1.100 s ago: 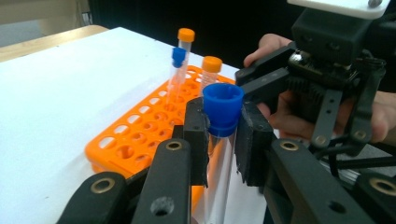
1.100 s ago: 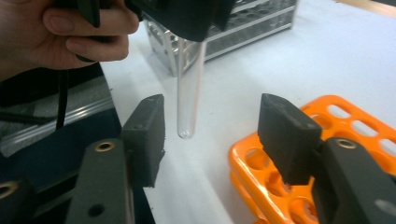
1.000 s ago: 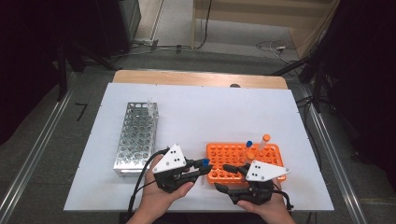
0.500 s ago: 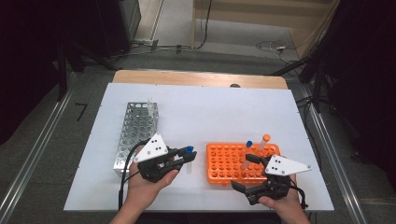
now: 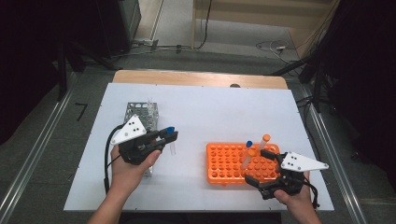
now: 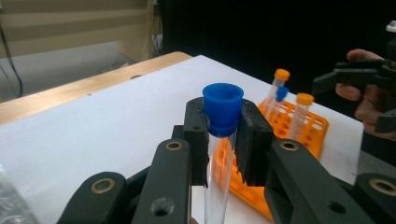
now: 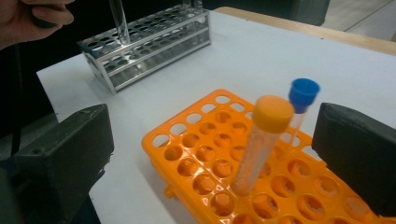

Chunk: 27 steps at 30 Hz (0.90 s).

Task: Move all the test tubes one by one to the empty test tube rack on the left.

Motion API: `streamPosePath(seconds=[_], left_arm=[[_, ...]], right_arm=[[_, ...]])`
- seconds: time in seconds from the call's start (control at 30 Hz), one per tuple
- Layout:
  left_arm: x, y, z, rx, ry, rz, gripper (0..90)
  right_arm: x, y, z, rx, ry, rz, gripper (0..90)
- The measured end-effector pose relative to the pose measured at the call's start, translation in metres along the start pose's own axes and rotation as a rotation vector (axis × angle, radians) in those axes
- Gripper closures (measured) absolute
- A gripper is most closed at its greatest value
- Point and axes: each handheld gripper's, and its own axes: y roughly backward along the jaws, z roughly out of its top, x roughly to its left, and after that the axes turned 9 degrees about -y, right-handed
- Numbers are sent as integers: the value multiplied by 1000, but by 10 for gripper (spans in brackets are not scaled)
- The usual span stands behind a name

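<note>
- Gripping a clear tube with a blue cap [image 6: 222, 108], the left tongs [image 5: 169, 136] are clenched on it just under the cap; the tube hangs upright between the jaws, its lower end clear of the table [image 5: 210, 107].
- Compared with a second ago, the left tongs have moved away from the orange rack [image 5: 224, 163], where they sat at its left edge, and now hold the tube in the air between that rack and the metal rack [image 5: 149, 112], nearer the metal one.
- The right tongs [image 5: 264, 168] have drawn back toward the person over the same second and now sit at the orange rack's near right corner, jaws spread wide and holding nothing.
- In the right gripper view an orange-capped tube [image 7: 261, 140] stands in the orange rack between those parted jaws, touching neither, with a blue-capped tube [image 7: 301, 100] just behind it.
- In the high view three capped tubes stand in the right part of the orange rack.
- Farther off, the metal rack lies on the left part of the table, well apart from the orange rack.
</note>
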Motion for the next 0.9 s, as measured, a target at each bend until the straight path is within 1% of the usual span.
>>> streamPosePath(seconds=[0.17,0.27,0.43,0.63,0.9], left_arm=[[19,1,2,8,1,50,768],[28,1,3,3,0,77,768],[47,1,5,-1,2,139,768],[67,0,2,-15,30,196,768],[89,-7,-6,-24,59,271,768]], right_arm=[[-7,4,-1,-8,-8,-18,0],[-12,6,-2,-8,-16,-30,0],[-20,9,-4,-8,-27,-37,0],[-29,11,-7,1,-38,-53,0],[-35,13,-10,2,-47,-66,0]])
